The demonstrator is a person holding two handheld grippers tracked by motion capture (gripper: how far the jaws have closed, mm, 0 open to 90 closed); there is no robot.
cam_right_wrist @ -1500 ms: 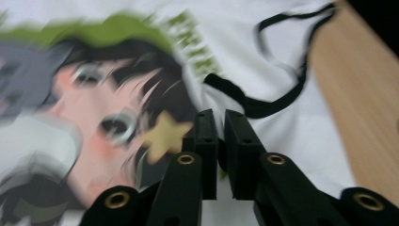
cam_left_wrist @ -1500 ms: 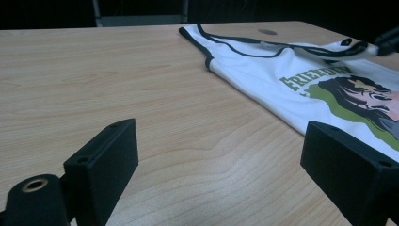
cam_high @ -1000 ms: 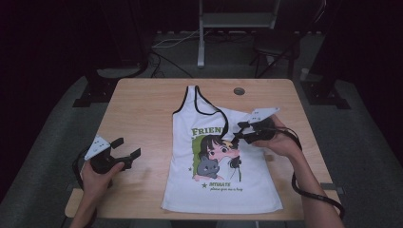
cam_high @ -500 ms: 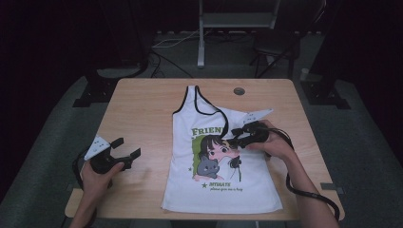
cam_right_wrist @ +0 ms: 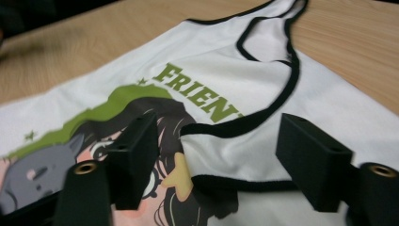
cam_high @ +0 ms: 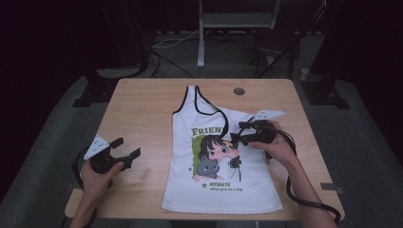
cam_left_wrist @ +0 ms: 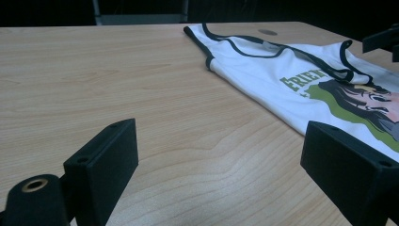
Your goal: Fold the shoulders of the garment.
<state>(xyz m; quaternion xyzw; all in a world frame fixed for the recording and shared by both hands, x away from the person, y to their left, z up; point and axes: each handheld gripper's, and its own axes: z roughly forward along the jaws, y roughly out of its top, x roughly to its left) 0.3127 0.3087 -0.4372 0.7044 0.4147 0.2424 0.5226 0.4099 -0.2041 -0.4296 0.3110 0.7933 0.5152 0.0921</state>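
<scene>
Light wooden table (cam_high: 142,114) in a dark room, grey floor (cam_high: 52,137). White tank top (cam_high: 209,190) lay flat, centre-right. Right gripper (cam_high: 236,134) jaws just opening, spread over its folded strap; left gripper (cam_high: 127,151) released, over bare wood.

— What do the tools look like?
— Each hand-held gripper, left (cam_high: 127,155) and right (cam_high: 240,133), is black with two blocky jaws, brass-ringed screw holes, a pale three-cornered plate on top and a black cable (cam_high: 304,202) trailing off.
— Sleeves?
— None; forearms bare.
</scene>
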